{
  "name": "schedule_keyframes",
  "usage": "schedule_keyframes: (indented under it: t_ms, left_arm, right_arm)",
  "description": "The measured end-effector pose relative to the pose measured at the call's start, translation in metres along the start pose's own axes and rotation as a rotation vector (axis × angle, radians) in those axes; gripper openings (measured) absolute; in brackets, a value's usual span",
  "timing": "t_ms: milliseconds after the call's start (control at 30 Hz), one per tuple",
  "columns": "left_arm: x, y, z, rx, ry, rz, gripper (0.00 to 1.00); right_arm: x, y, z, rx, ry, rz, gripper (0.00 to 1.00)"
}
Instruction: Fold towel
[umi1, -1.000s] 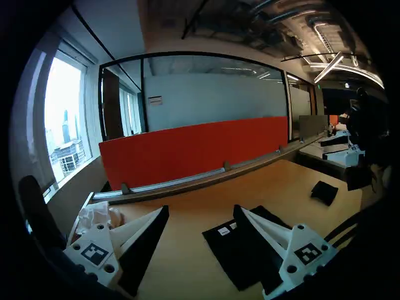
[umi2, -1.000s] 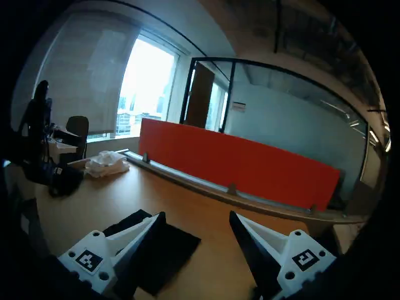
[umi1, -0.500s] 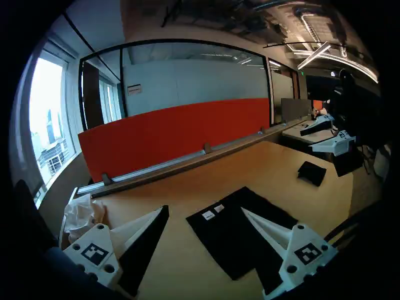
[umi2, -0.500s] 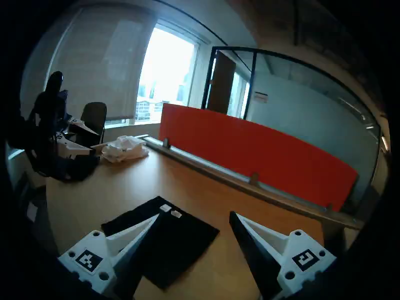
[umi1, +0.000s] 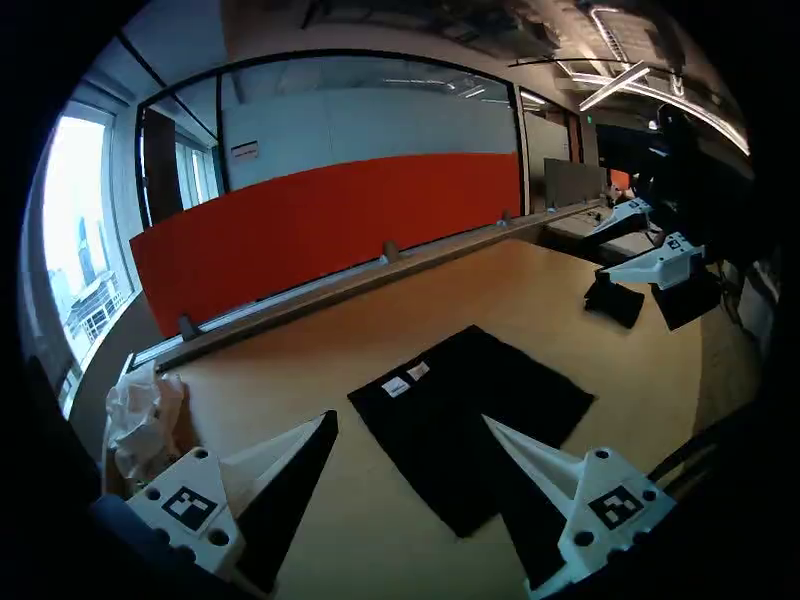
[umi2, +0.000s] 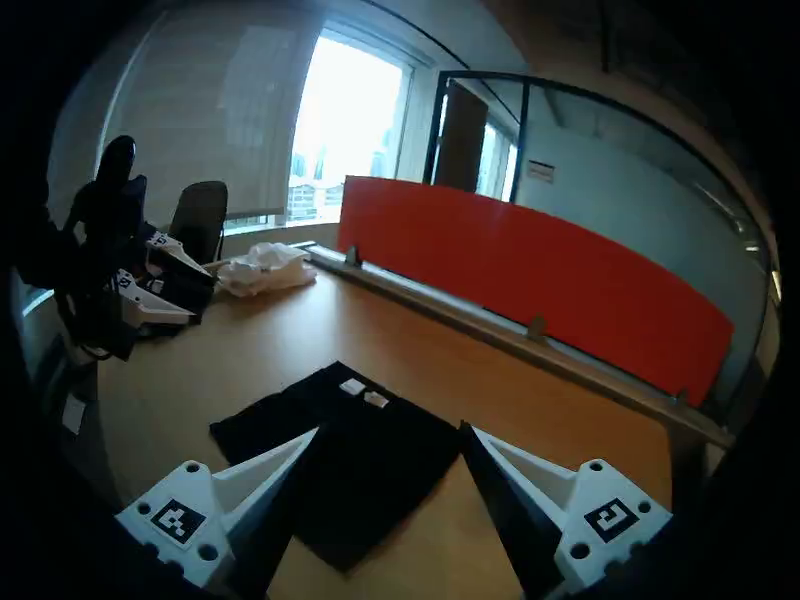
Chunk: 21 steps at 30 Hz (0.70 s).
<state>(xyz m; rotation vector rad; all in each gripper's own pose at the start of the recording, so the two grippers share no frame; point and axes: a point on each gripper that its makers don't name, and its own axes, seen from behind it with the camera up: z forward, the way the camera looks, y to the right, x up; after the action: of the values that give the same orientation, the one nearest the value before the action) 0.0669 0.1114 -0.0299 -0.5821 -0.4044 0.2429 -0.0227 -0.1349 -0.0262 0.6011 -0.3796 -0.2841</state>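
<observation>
A black towel (umi1: 470, 420) lies flat on the wooden table (umi1: 560, 300), with two small white labels near its far edge. In the left gripper view my left gripper (umi1: 408, 430) hovers open just above the towel's near-left part, nothing between its fingers. The right gripper view shows the same towel (umi2: 345, 450) from the other side, partly behind the white fingers (umi2: 250, 480). My right gripper (umi2: 390, 440) is open over it and holds nothing. Farther off, the right gripper (umi1: 600, 258) appears at the table's right end, and the left gripper (umi2: 195, 298) at the left.
An orange divider (umi1: 330, 230) on a metal rail runs along the table's far side. Crumpled white material (umi1: 140, 420) lies at the table's left end, also seen as a white heap (umi2: 262, 268). A small dark cloth (umi1: 613, 300) lies near the right end. An office chair (umi2: 200, 215) stands by the window.
Both views have tipped downward and drawn in over the table. The black towel now sits fuller and more central between each pair of fingers. Both grippers have stayed open.
</observation>
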Motion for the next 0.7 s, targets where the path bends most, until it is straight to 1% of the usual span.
schedule_keyframes:
  t_ms: [200, 367, 700]
  left_arm:
    - [-0.024, 0.012, 0.014, -0.029, -0.038, 0.009, 0.96]
    - [-0.043, 0.018, 0.023, -0.045, -0.069, 0.019, 0.96]
    - [-0.078, 0.031, 0.039, -0.09, -0.131, 0.02, 0.96]
  right_arm:
    - [-0.028, -0.009, 0.015, 0.017, -0.043, -0.008, 0.99]
    - [-0.053, -0.016, 0.024, 0.039, -0.083, -0.016, 0.98]
    - [-0.09, -0.031, 0.04, 0.072, -0.14, -0.012, 0.99]
